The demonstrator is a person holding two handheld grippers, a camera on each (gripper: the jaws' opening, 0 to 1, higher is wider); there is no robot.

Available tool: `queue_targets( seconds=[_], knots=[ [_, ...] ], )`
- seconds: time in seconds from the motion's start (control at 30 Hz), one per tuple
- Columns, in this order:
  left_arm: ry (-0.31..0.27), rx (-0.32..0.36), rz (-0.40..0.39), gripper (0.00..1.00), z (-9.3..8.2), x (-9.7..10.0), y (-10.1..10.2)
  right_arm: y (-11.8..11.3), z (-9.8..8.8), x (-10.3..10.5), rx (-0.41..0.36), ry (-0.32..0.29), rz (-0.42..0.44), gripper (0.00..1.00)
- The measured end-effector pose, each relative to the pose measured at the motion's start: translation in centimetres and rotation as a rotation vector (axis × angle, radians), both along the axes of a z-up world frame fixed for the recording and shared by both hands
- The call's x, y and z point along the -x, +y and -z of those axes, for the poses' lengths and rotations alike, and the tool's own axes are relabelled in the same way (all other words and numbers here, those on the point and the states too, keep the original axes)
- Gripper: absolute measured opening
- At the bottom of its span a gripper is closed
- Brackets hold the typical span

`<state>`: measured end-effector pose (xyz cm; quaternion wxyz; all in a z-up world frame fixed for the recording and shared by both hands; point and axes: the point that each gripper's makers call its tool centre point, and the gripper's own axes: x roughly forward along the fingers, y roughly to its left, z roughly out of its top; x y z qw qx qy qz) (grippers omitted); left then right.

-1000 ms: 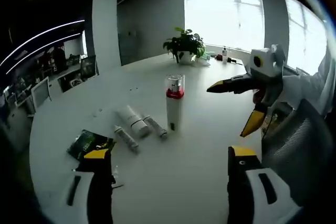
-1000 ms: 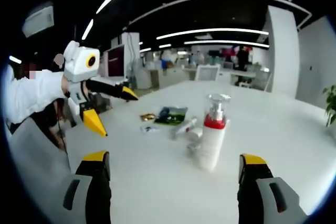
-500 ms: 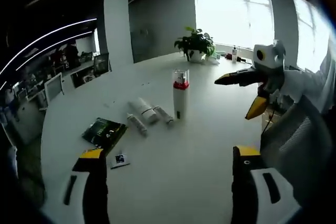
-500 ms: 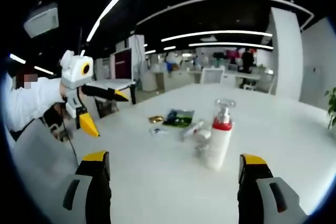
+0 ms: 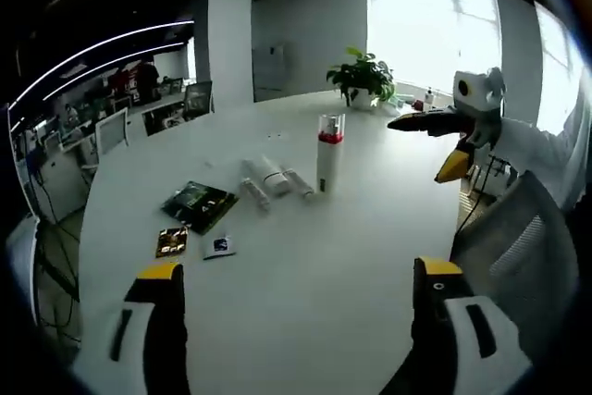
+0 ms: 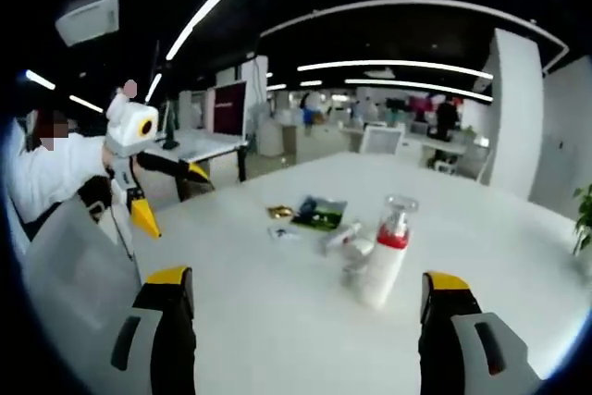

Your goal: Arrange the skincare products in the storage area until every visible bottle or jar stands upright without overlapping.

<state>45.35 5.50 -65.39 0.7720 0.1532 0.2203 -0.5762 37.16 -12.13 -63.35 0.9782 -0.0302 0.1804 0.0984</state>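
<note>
A round white table (image 5: 305, 256) holds an upright white pump bottle (image 5: 328, 153) with a red collar and clear cap. Just beside it lie three white tubes (image 5: 270, 178). Nearer sit a dark green packet (image 5: 199, 205) and two small sachets (image 5: 194, 243). The left gripper (image 5: 301, 275) has its jaws spread wide. The right gripper (image 5: 442, 143), jaws parted, hovers at the table's right edge.

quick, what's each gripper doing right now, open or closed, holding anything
Left gripper: open, jaws wide apart, holding nothing, above the white table.
Right gripper: open, jaws wide apart, holding nothing.
</note>
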Motion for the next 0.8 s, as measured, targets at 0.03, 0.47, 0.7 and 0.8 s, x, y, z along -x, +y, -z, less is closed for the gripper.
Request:
queue_targets(
  seconds=[0.03,0.47,0.7,0.8],
  knots=[
    [0.001,-0.002,-0.002,0.99,0.0,0.0,0.3,-0.1,-0.1,-0.1,0.005,-0.003,0.006,1.0],
    [0.011,0.013,0.002,0.99,-0.6,-0.4,4.0,1.1,0.1,1.2,0.013,0.039,0.064,1.0],
    [0.004,0.032,-0.005,0.99,-1.4,-0.5,6.4,2.4,-1.0,1.7,0.017,0.038,0.089,1.0],
    [0.005,0.036,0.003,0.99,-1.4,-0.6,7.3,3.1,-1.1,1.9,0.022,0.042,0.103,1.0]
  ],
)
